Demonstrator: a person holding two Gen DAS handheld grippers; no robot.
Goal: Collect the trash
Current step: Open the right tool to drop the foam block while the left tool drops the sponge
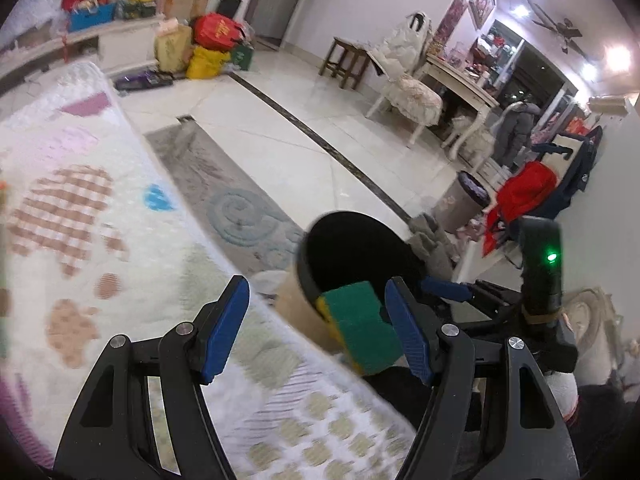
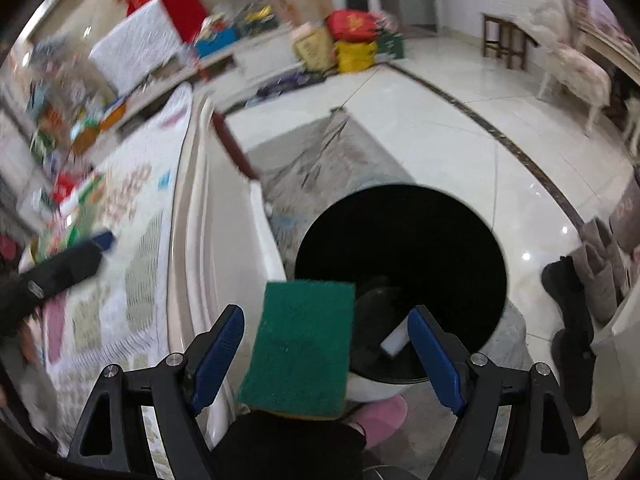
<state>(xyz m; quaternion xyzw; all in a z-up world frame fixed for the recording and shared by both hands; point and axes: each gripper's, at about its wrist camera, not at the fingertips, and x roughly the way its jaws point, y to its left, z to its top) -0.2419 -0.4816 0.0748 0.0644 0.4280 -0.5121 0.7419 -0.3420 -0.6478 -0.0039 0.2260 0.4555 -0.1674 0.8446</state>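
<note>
Green sponge [image 2: 298, 344] at the black bin [image 2: 400, 248] rim, untouched between spread right gripper [image 2: 326, 354] fingers. Left gripper [image 1: 318, 330] spread too. Bin contents too dark.

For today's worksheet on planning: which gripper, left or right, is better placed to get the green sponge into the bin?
Right: the sponge lies between the right gripper's open fingers at the bin's rim.
</note>
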